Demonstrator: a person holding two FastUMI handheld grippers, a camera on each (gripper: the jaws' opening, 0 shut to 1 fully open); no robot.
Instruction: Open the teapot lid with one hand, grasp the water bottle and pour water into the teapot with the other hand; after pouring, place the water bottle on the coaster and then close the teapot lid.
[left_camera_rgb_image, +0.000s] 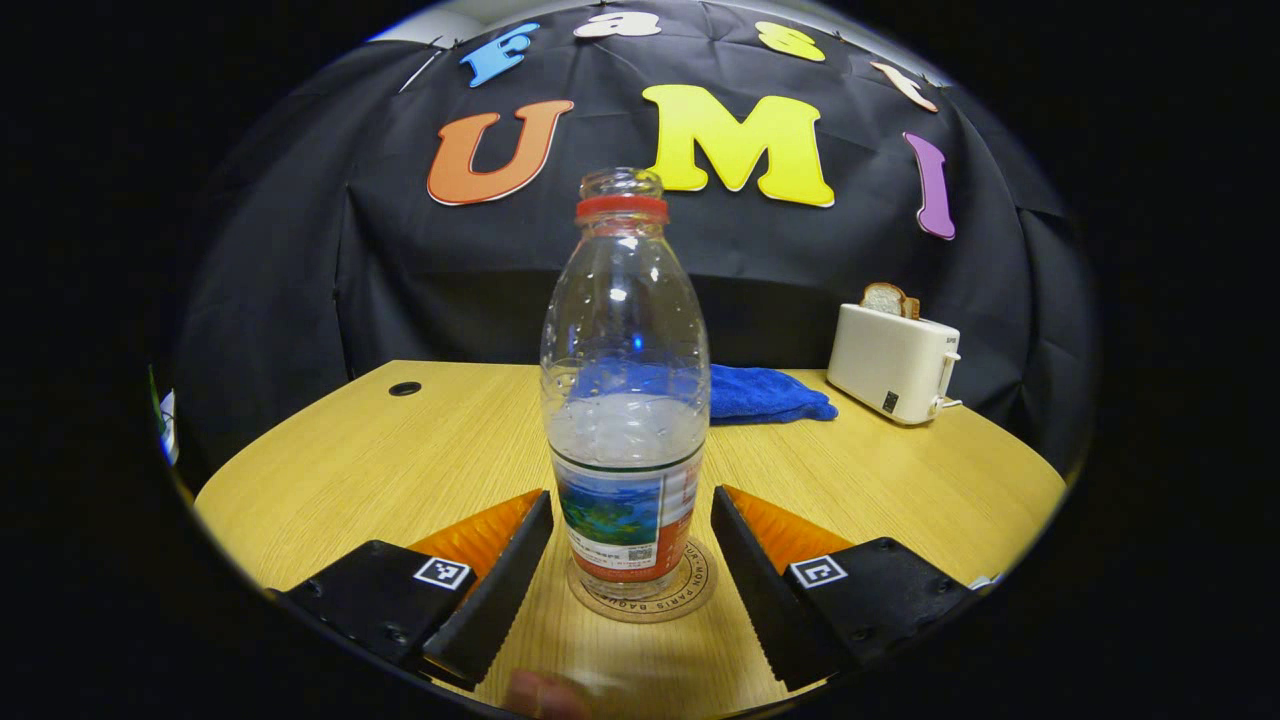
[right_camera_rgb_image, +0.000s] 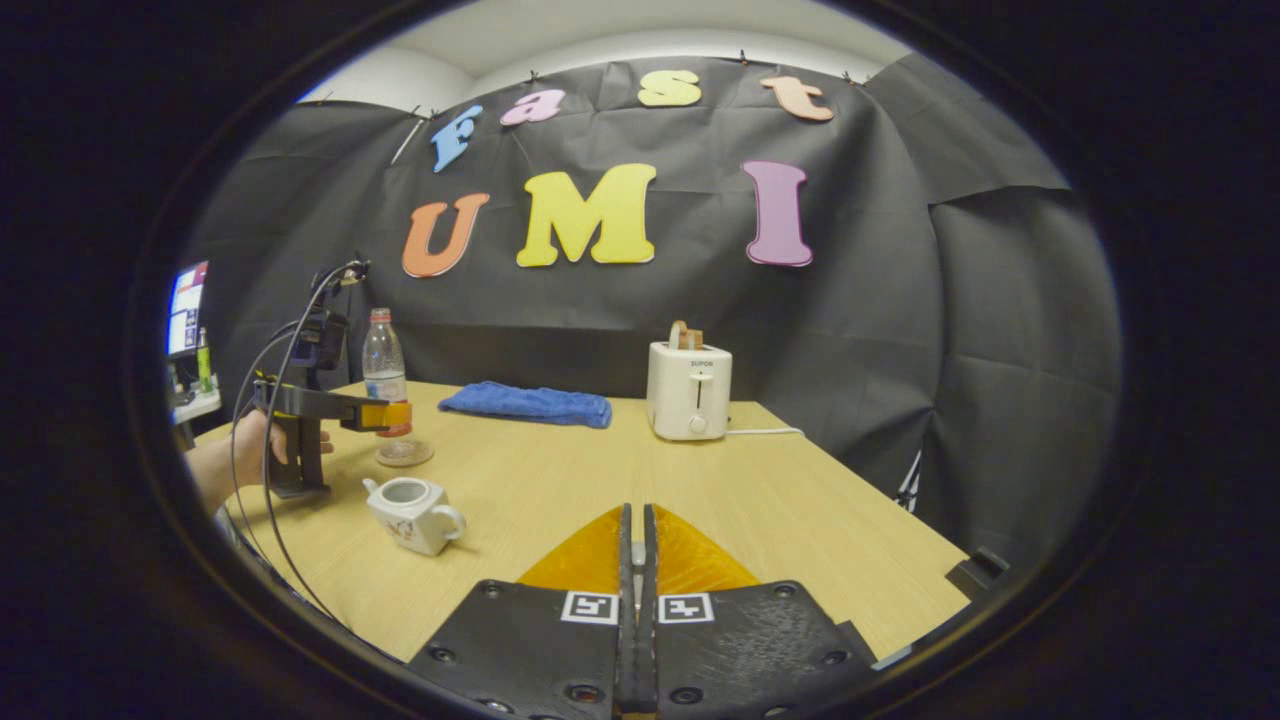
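1. In the left gripper view, the water bottle (left_camera_rgb_image: 624, 400) stood upright on the round coaster (left_camera_rgb_image: 690, 592), uncapped and roughly half full.
2. The left gripper (left_camera_rgb_image: 630, 560) was spread wide, one finger on each side of the bottle's labelled lower section. A gap showed on both sides, so neither finger pressed on the bottle and the gripper held nothing.
3. The wooden table (left_camera_rgb_image: 400, 460) carried a blue cloth (left_camera_rgb_image: 765, 393) behind the bottle and a white toaster (left_camera_rgb_image: 893, 362) with a slice of bread in its slot at the far right.
4. In the right gripper view, the right gripper (right_camera_rgb_image: 637, 560) had its fingers drawn together with only a thin slit between them. Whether anything small sat in that slit could not be determined.
5. The same view showed the teapot (right_camera_rgb_image: 412, 512) on the table at left, its top open and no lid on it.
6. Beyond the teapot, the left gripper (right_camera_rgb_image: 385, 415) was held by a hand (right_camera_rgb_image: 252, 445), with its fingers level with the lower part of the water bottle (right_camera_rgb_image: 382, 375) on the coaster (right_camera_rgb_image: 405, 455).
7. The teapot and the bottle stood near each other but apart.
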